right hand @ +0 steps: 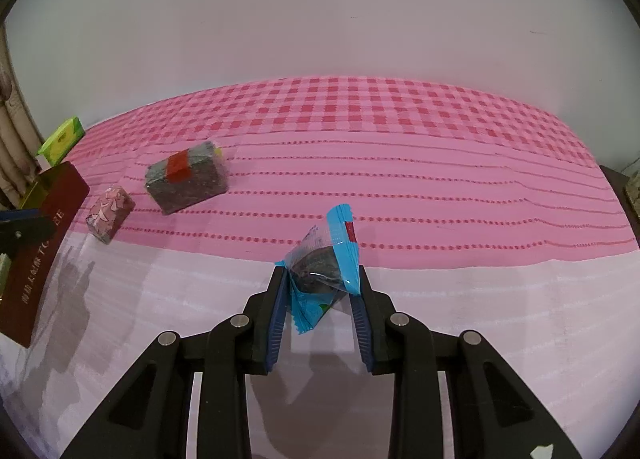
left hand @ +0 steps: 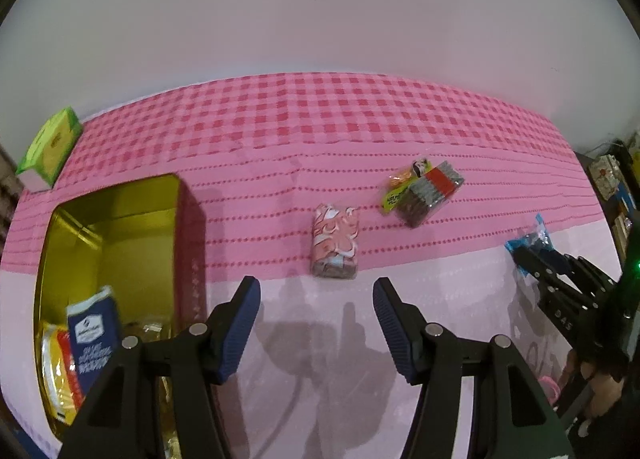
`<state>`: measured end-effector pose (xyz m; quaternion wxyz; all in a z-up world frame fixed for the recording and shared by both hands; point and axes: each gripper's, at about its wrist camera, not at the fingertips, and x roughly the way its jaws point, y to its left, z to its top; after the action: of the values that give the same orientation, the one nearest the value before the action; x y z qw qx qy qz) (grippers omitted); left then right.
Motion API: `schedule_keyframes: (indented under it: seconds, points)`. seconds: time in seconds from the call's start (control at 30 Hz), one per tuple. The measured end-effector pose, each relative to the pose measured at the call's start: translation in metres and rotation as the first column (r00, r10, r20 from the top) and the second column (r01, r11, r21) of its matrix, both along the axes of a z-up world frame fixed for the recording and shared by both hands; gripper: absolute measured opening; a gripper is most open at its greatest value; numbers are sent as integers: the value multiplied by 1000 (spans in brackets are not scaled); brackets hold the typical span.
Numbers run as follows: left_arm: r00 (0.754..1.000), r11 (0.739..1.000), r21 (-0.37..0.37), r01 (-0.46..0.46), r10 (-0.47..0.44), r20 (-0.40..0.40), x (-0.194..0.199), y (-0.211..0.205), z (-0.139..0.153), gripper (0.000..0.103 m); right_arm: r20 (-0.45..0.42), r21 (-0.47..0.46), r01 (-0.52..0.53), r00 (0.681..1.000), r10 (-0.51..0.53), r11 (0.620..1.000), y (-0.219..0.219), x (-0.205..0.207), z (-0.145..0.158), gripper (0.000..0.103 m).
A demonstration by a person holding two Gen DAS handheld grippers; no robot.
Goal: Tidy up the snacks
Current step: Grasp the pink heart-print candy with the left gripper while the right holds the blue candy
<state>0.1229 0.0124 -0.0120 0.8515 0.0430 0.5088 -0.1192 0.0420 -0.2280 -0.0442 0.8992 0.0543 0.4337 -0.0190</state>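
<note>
My right claw (right hand: 320, 291) is clenched on the blue snack packet (right hand: 326, 259); my left claw (left hand: 316, 323) hangs released, the pink-wrapped snack (left hand: 335, 245) lying lengthwise just ahead, the tin (left hand: 120, 227) to its left.

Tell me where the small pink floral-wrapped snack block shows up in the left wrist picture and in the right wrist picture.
Left wrist view: the small pink floral-wrapped snack block lies near the centre, on the cloth just beyond the open left tongs.
Right wrist view: it lies at the far left, beside the dark red tin.
Shared landmark: the clear-wrapped dark snack pack with a red label, its neighbour in both views.
</note>
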Motion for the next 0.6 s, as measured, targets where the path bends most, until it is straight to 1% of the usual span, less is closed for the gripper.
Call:
schedule_keyframes:
  seconds: [0.07, 0.17, 0.33, 0.4, 0.6]
  points:
    - [1000, 1000, 10, 16, -16, -6, 5, -7, -5, 60, 2, 11, 4, 1000, -4, 1000, -1, 0, 0, 28]
    - [999, 999, 24, 23, -23, -26, 13, -16, -12, 60, -1, -2, 3, 1000, -3, 1000, 0, 0, 0, 28]
    - [996, 1000, -6, -20, 19, -82, 29, -19, -29, 60, -1, 1, 2, 1000, -2, 1000, -1, 0, 0, 29]
    - [995, 1000, -4, -29, 28, -93, 34, -20, -33, 60, -1, 1, 1, 1000, -1, 1000, 0, 0, 0, 29]
    - [994, 999, 2, -35, 35, -101, 41, -23, -39, 60, 0, 3, 0, 1000, 0, 1000, -1, -1, 1, 30]
